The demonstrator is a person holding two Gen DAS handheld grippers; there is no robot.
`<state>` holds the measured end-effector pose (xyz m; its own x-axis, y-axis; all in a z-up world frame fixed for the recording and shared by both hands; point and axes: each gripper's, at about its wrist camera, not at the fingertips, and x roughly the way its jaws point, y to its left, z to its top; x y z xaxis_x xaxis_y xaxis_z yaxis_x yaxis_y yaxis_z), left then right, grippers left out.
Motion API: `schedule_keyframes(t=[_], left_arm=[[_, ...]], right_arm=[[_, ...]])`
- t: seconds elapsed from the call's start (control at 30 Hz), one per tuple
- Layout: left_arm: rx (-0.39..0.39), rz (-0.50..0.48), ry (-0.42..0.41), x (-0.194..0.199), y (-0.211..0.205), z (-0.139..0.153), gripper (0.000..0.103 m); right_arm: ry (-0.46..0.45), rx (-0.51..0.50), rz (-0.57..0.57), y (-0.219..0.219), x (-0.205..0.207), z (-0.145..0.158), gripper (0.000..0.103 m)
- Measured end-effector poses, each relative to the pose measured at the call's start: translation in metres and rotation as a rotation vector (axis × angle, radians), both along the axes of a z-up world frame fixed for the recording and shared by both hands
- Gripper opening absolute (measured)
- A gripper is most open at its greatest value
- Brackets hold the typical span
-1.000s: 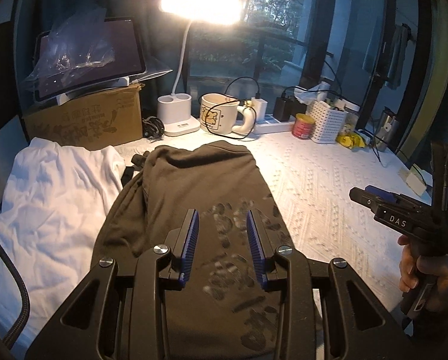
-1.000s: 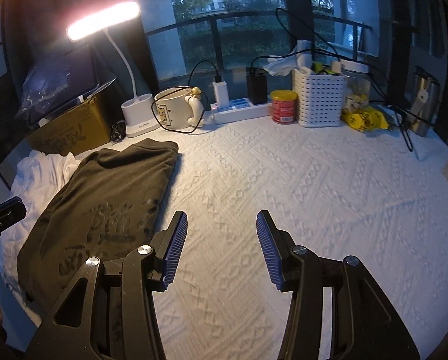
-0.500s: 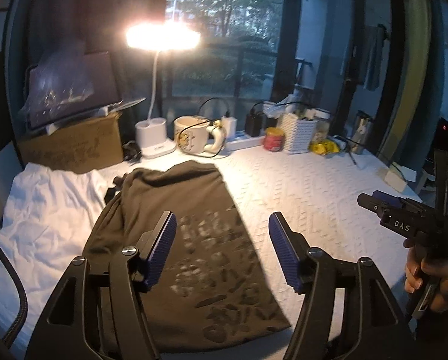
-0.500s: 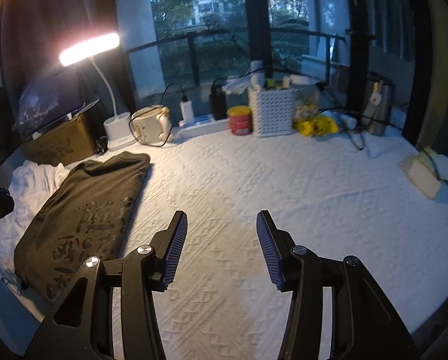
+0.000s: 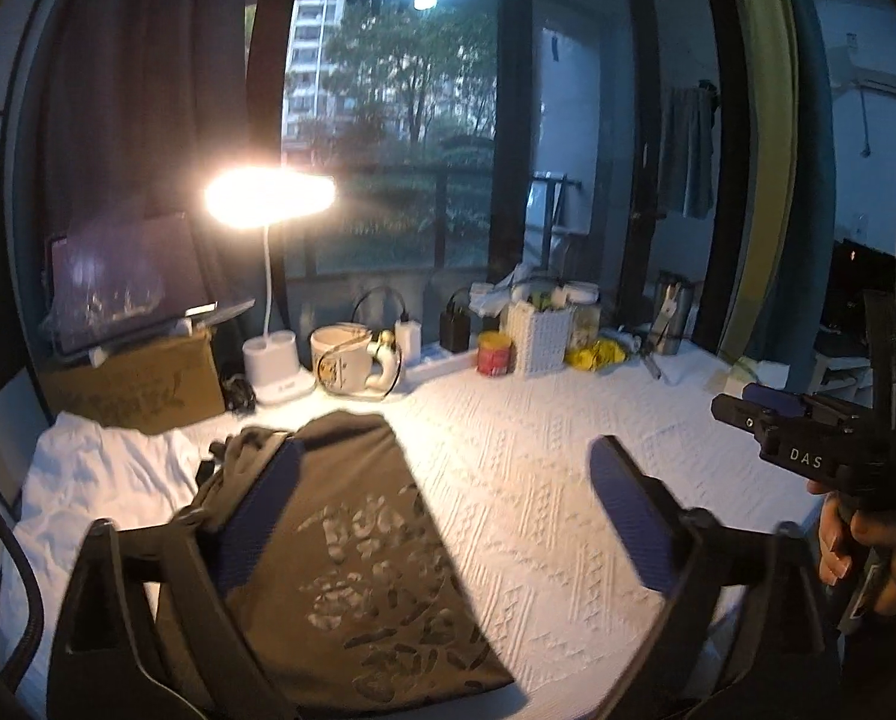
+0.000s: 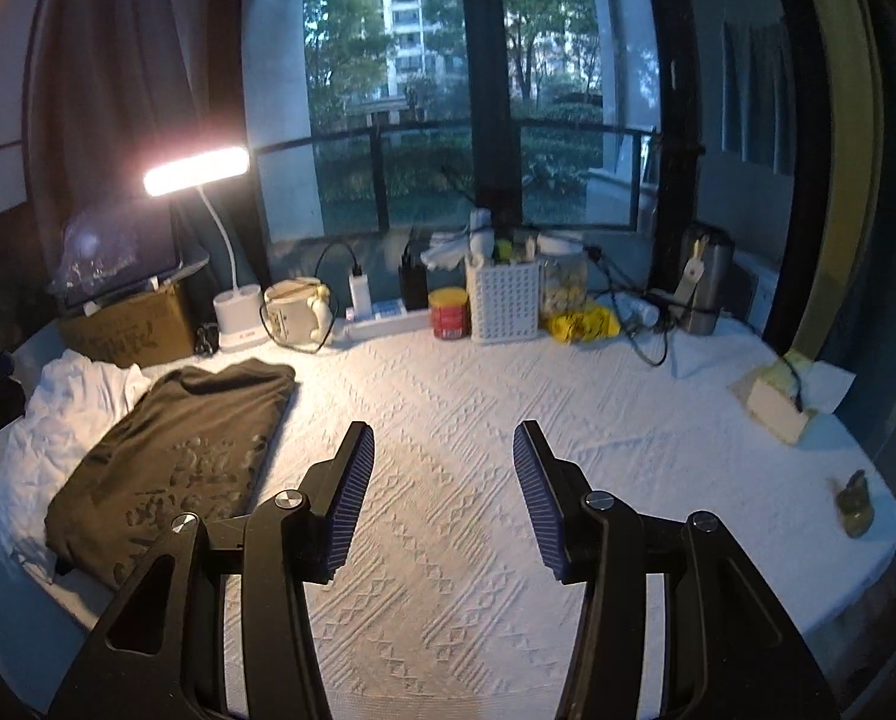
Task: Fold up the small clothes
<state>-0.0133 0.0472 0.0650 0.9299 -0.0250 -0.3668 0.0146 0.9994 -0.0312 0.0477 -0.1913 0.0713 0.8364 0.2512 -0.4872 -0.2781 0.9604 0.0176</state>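
Note:
A folded olive-brown shirt [image 5: 352,540] with a pale print lies flat on the white textured tabletop [image 5: 538,480], partly over a white garment [image 5: 94,474]. My left gripper [image 5: 442,480] hovers above the shirt's near end, its jaws opening wide, nothing between them. The right gripper [image 5: 766,414] shows at the right edge of the left wrist view, held in a hand. In the right wrist view the right gripper [image 6: 442,450] hangs over bare tabletop [image 6: 448,396], its jaws opening and empty, the shirt [image 6: 172,456] off to its left on the white garment [image 6: 58,420].
Along the far edge by the window stand a lit desk lamp [image 6: 232,312], a mug [image 6: 292,315], a power strip [image 6: 382,321], a red tin [image 6: 448,312], a white basket [image 6: 505,300] and a cardboard box [image 6: 130,324] with a tablet on it. A tissue pack [image 6: 778,402] lies at right.
Both grippers have risen and pulled back from the table, so more of the room shows. The left jaws have spread from narrow to wide; the right jaws opened a little. The shirt stays put.

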Motion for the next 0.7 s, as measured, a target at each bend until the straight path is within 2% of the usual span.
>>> schedule_keyframes(t=[0.07, 0.27, 0.4, 0.47, 0.7], left_arm=[[-0.001, 0.009, -0.033, -0.004, -0.002, 0.005, 0.102], [-0.028, 0.037, -0.103, -0.013, 0.001, 0.021, 0.102], [-0.008, 0.043, -0.112, -0.015, -0.001, 0.027, 0.102], [0.008, 0.053, -0.123, -0.016, -0.003, 0.029, 0.102], [0.060, 0.068, -0.206, -0.027, -0.007, 0.042, 0.102]], right_arm=[[-0.019, 0.004, 0.000, -0.002, -0.005, 0.008, 0.063], [-0.077, -0.003, -0.009, -0.009, -0.020, 0.030, 0.064], [-0.101, 0.002, -0.012, -0.013, -0.026, 0.041, 0.066], [-0.125, 0.007, -0.009, -0.015, -0.031, 0.050, 0.071], [-0.201, -0.009, 0.013, -0.012, -0.045, 0.071, 0.074]])
